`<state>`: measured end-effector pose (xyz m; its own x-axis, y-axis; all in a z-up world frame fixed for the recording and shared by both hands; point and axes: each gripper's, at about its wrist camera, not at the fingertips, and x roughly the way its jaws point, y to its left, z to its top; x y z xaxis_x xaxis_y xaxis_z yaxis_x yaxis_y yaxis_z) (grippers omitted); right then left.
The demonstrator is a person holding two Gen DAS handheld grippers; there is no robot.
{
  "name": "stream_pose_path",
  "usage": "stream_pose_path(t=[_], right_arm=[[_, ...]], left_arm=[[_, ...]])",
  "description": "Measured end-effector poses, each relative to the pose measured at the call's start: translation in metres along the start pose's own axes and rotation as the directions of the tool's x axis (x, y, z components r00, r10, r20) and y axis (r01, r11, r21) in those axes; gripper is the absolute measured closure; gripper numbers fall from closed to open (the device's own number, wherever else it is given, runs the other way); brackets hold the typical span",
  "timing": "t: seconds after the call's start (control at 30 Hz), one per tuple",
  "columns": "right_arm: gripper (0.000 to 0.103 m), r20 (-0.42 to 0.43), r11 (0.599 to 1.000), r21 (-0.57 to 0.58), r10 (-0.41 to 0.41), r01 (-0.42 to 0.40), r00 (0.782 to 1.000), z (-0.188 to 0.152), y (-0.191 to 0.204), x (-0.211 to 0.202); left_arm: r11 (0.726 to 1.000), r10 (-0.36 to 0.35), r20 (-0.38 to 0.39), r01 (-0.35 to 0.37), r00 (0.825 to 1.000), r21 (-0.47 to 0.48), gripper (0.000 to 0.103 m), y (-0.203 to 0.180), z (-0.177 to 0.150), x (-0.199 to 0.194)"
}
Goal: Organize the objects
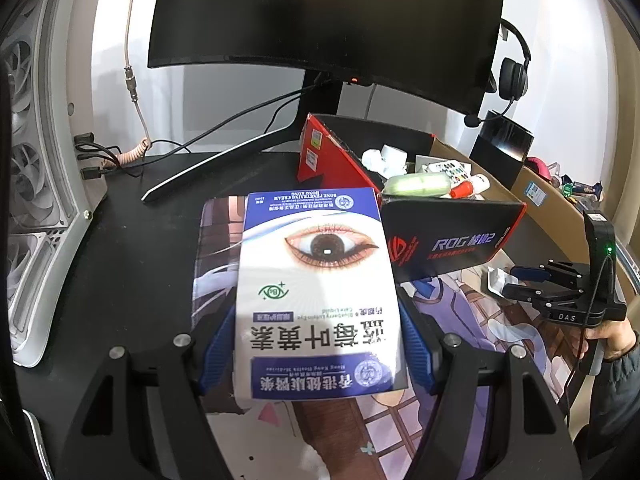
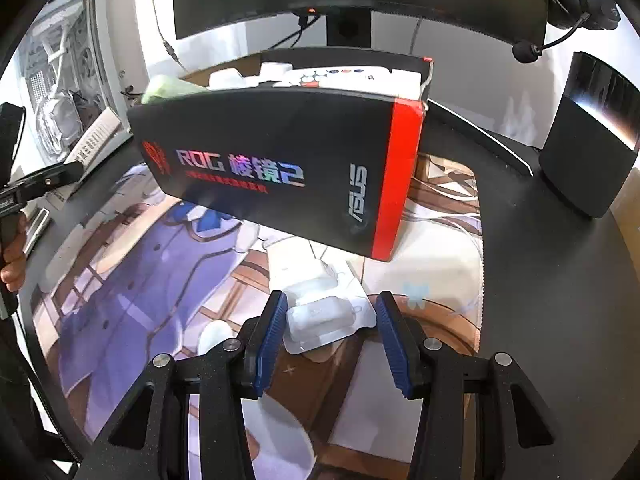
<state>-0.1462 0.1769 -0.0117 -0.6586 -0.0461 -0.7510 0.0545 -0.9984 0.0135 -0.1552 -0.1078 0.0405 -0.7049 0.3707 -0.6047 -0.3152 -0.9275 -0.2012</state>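
While the left hand-held gripper [image 1: 316,356] grasps a blue and white box [image 1: 320,292] with an eye printed on it, its blue pads press on both long sides of the box, which is lifted over the mat [image 1: 460,320]. On the right, the right hand-held gripper [image 2: 332,344] has a small clear blister pack [image 2: 324,318] between its fingers [image 2: 270,344]. The left finger touches the pack, but a gap remains at the right finger, so this gripper is released, not clenched. The pack lies on the mat, near the black and red carton [image 2: 280,164]. This carton stands open at the far side of the mat, and inside it I see a green case [image 1: 416,184], a small bottle [image 1: 472,186] and white packets [image 1: 384,158]. Behind the carton stands a dark monitor [image 1: 320,20], and a headset [image 1: 514,72] hangs at its right edge. On the far left of the counter [image 1: 132,264] stands a white computer case [image 1: 28,184]. A black speaker [image 2: 588,136] stands on the right.
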Motion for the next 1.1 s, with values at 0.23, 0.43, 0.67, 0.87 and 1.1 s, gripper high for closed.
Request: stream_pose_path(t=[0.23,0.43,0.67,0.87,1.1], right_arm=[[0.056,0.051,1.000,-0.003,0.031,-0.031,0.998,0.000,0.006,-0.019],[0.057,0.176,0.998,0.010,0.061,-0.064,0.982,0.006,0.006,-0.048],[0.056,0.269,0.997,0.026,0.061,-0.070,0.961,0.025,0.003,-0.078],[0.056,0.312,0.997,0.023,0.063,-0.074,0.948,0.041,-0.002,-0.094],[0.056,0.347,0.994,0.039,0.087,-0.107,0.934,0.058,-0.013,-0.104]], left_arm=[[1.000,-0.017,0.032,0.016,0.999,0.007,0.031,-0.005,0.005,-0.012],[0.999,-0.034,0.069,0.034,0.997,0.002,0.031,-0.010,0.013,-0.023],[1.000,-0.031,0.092,0.030,0.995,0.008,0.031,-0.018,0.025,-0.027],[0.999,-0.029,0.105,0.027,0.994,0.018,0.031,-0.030,0.043,-0.026],[0.998,-0.026,0.117,0.019,0.993,0.059,0.031,-0.052,0.064,-0.026]])
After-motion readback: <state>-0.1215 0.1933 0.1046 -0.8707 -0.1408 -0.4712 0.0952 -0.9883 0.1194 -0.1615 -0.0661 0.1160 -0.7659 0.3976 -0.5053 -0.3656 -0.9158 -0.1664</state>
